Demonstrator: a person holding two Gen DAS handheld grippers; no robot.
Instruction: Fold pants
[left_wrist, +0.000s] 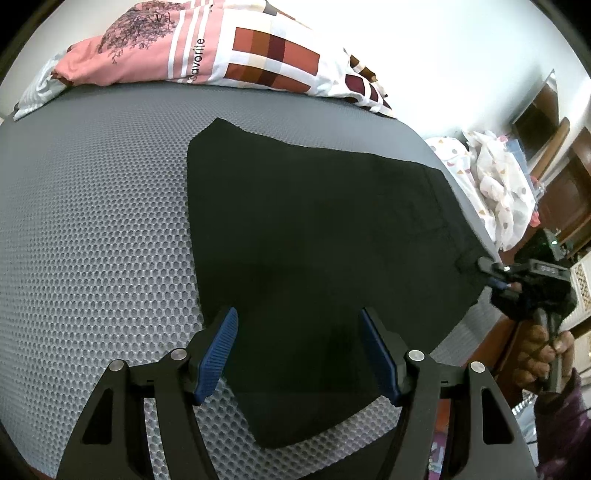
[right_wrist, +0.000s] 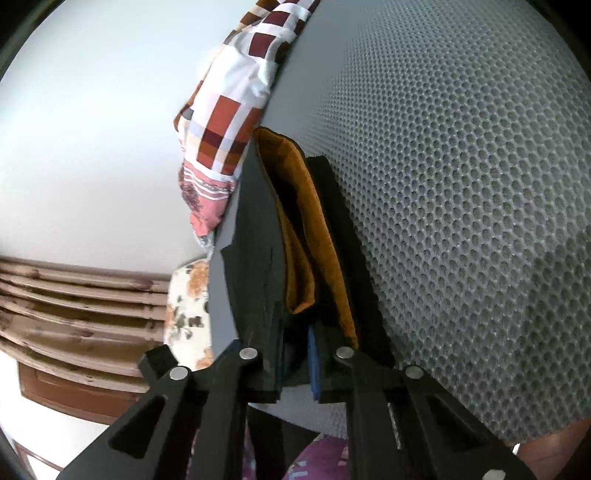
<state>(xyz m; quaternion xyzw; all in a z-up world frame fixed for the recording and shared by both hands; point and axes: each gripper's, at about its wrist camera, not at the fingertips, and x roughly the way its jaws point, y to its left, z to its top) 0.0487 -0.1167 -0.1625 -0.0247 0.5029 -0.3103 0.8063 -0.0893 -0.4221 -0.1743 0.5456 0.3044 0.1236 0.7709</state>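
Pants flat on the mesh bed mat.
Right hand-held gripper pinches their edge; left hand-held gripper hovers, jaws apart.

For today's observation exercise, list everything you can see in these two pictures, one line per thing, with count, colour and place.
pants: one, black, spread flat on the mat, right part.
mat: one, grey honeycomb mesh, covering the bed.
bedding: one heap, pink, white and brown checks, far edge.
white cloth: one bundle, spotted, right of the bed.
wooden furniture: brown, far right.
orange lining: one, showing inside the pants edge.
left gripper: black, blue pads, open above the pants' near end.
right gripper: black, shut on the pants edge.
hand: one, holding the right gripper's handle.
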